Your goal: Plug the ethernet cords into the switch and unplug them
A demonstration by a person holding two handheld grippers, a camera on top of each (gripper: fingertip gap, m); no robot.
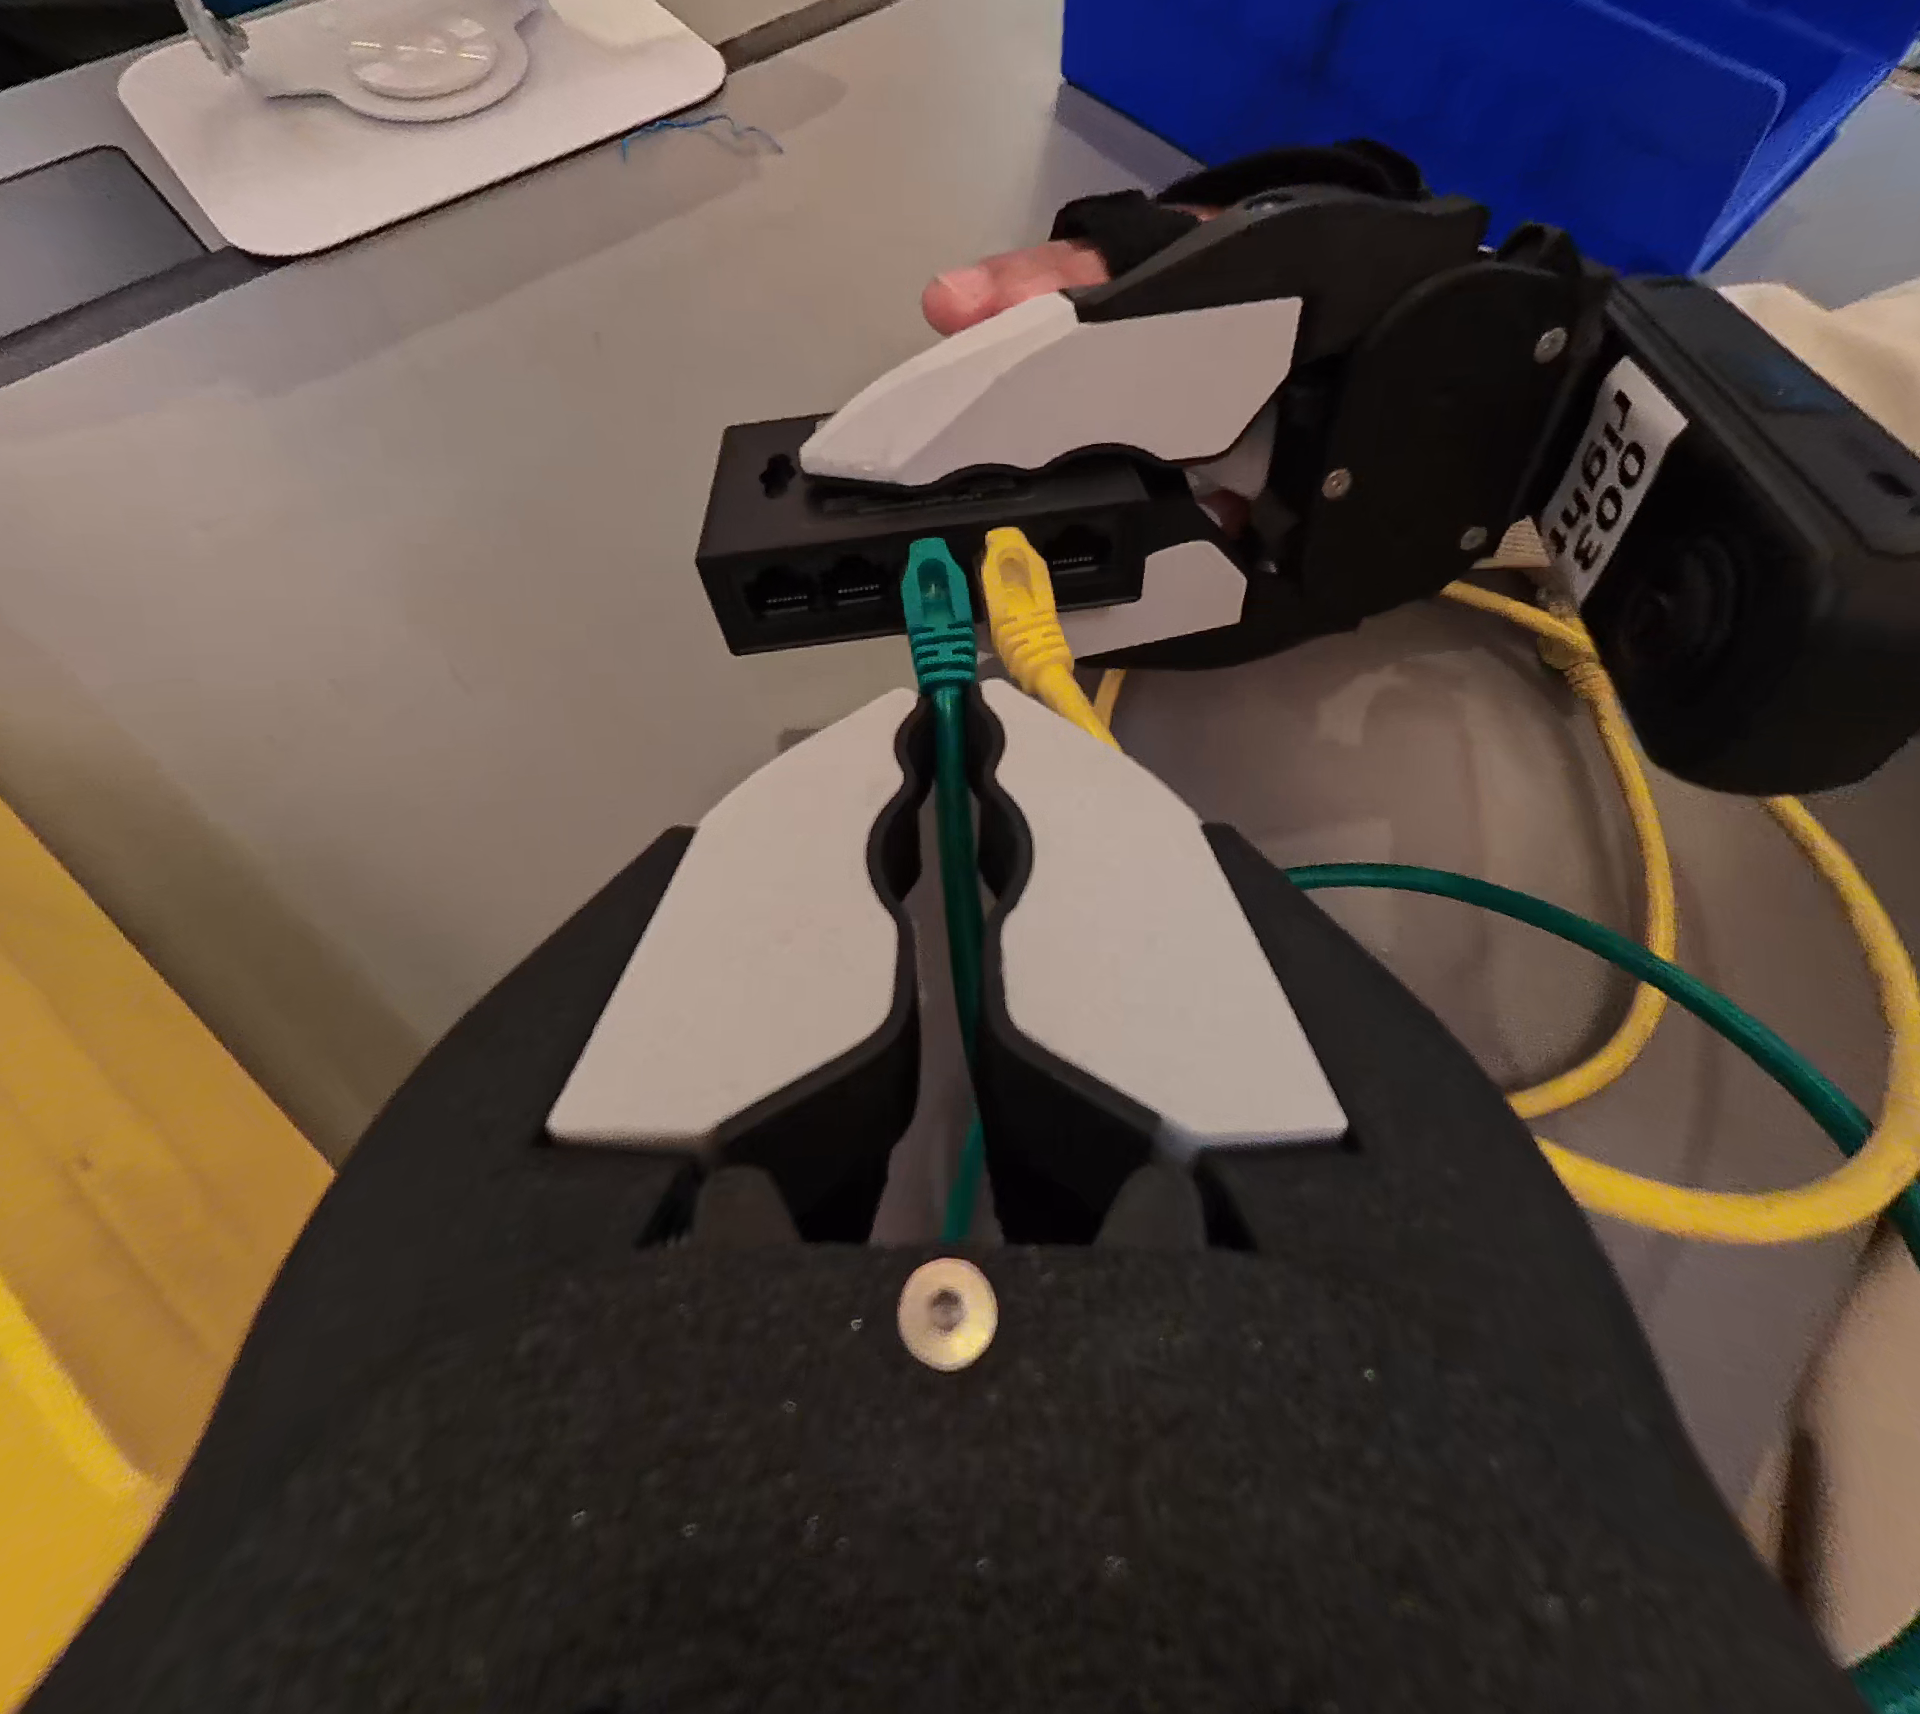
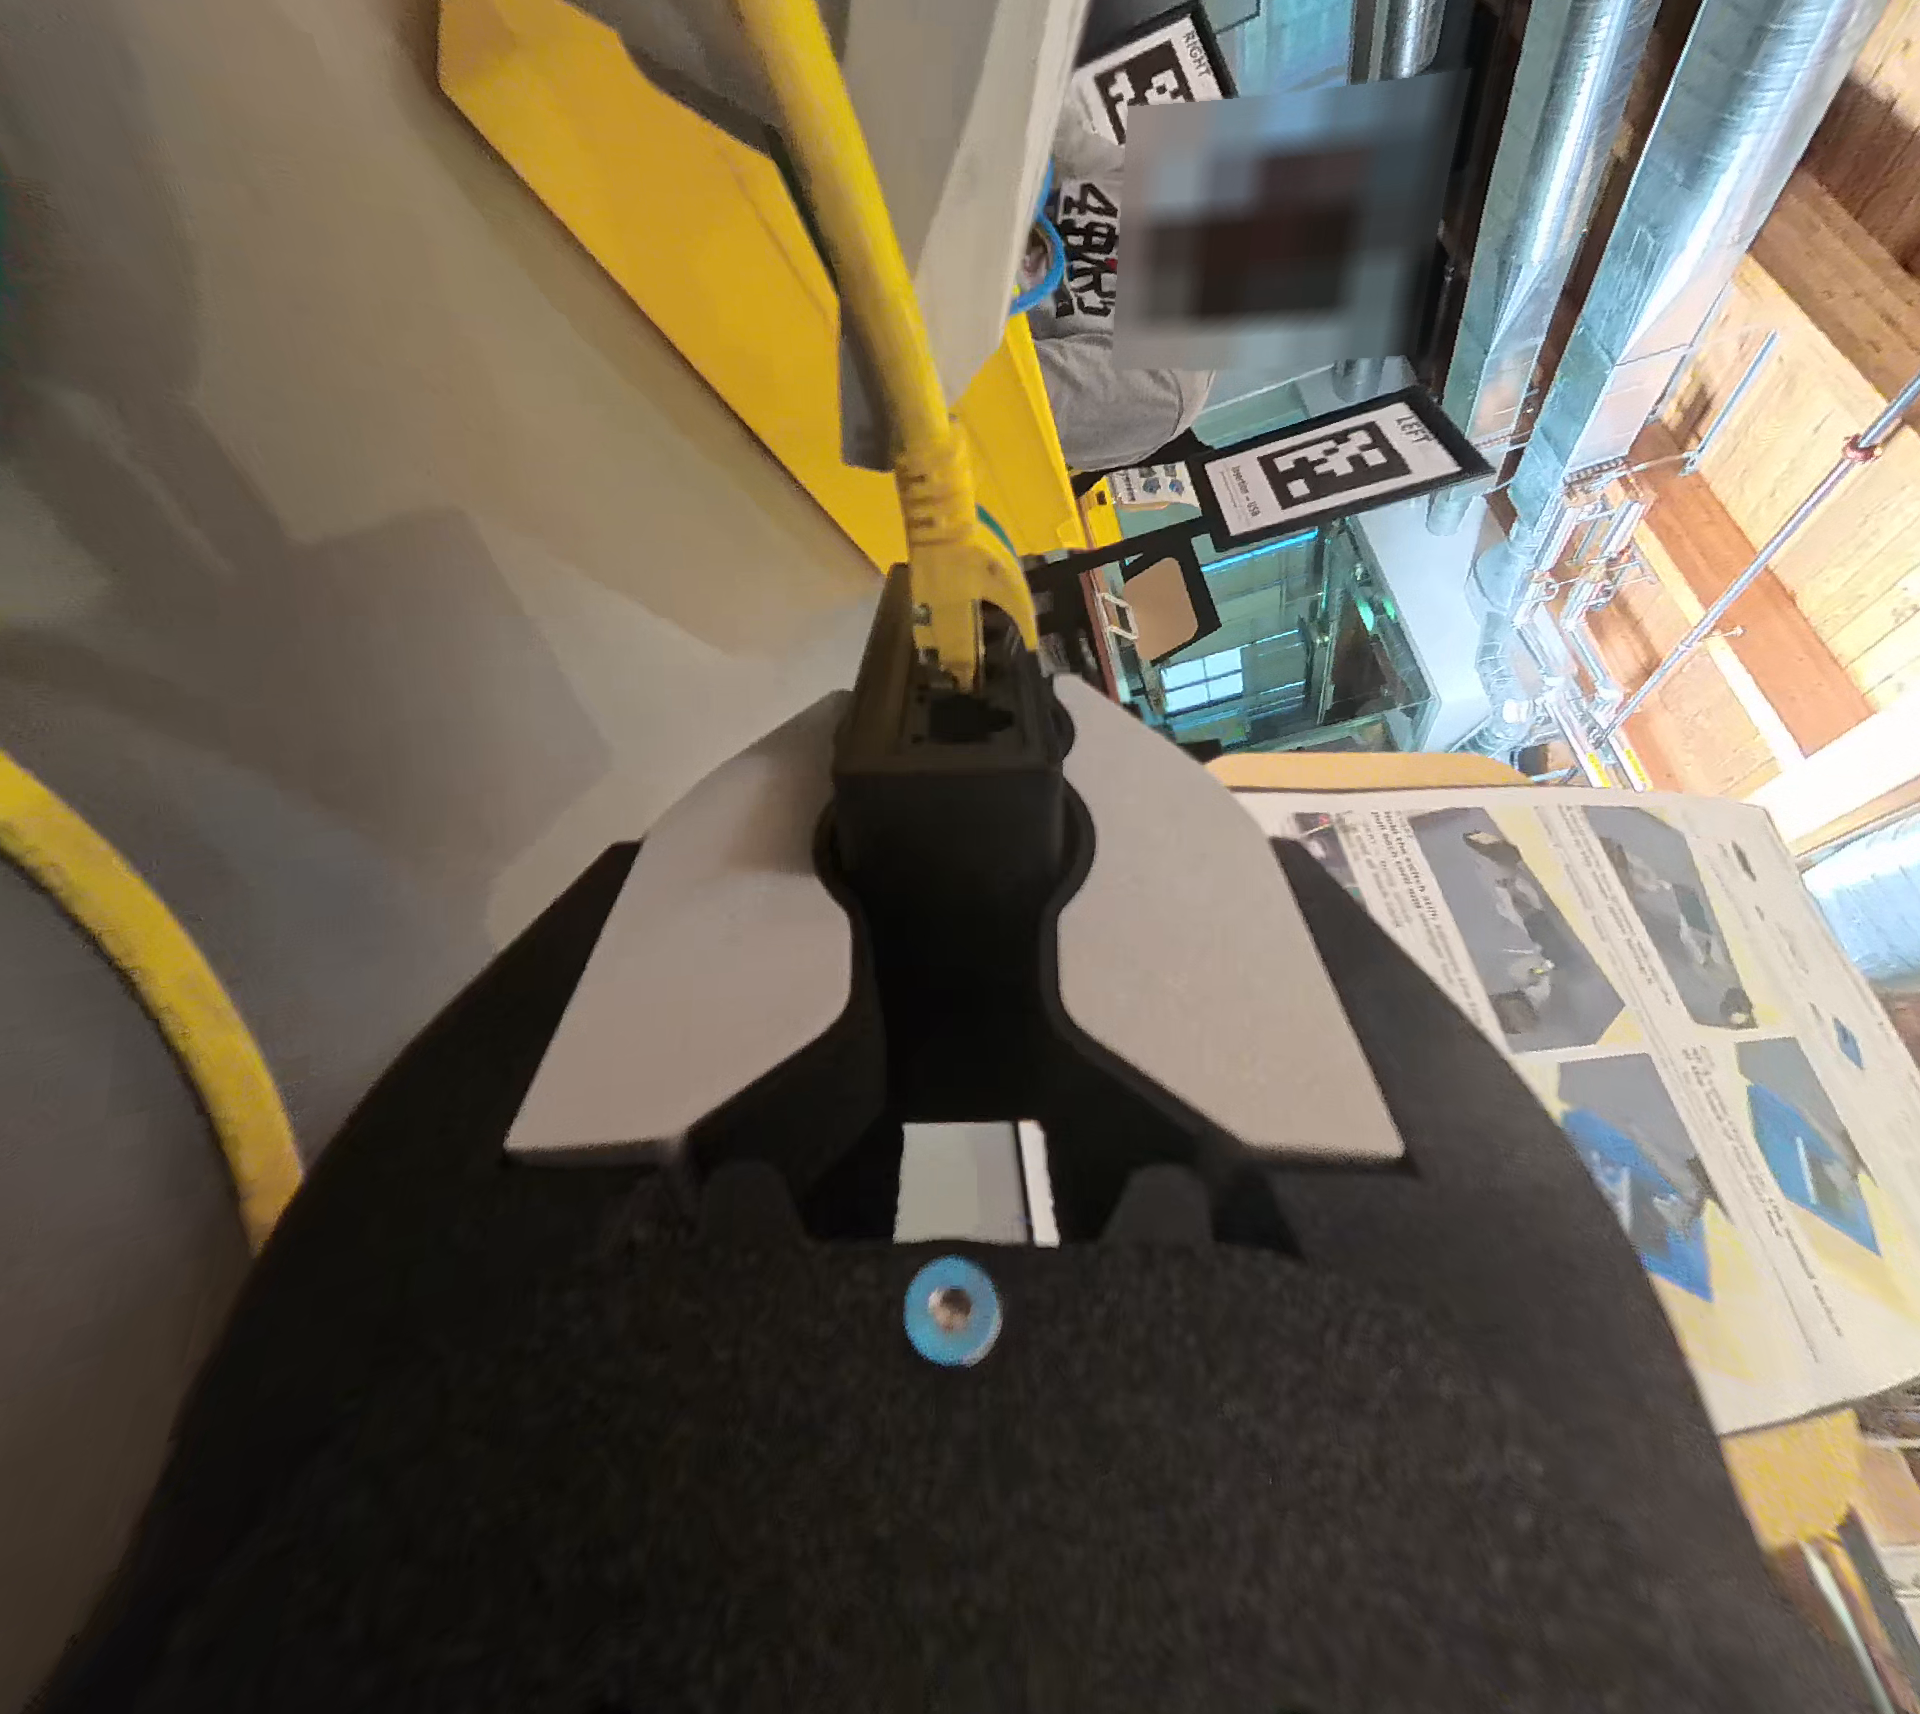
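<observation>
The green cord (image 1: 961,843) is pinched between the fingers of the left gripper (image 1: 948,729), just behind its plug — and that plug is seated in the black switch (image 1: 831,563) ahead. Right beside it, the yellow cord (image 1: 1023,615) is plugged in too. The switch is held from its right end by the right gripper (image 2: 951,729), clamped shut on it, above the grey table (image 1: 416,521).

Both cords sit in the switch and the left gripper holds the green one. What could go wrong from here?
1. The left gripper grips the green cord behind its plug, so pulling may strain the cable with the latch unpressed.
2. The right gripper holds only one end of the switch; it might twist.
3. The neighbouring yellow plug could be knocked.
</observation>
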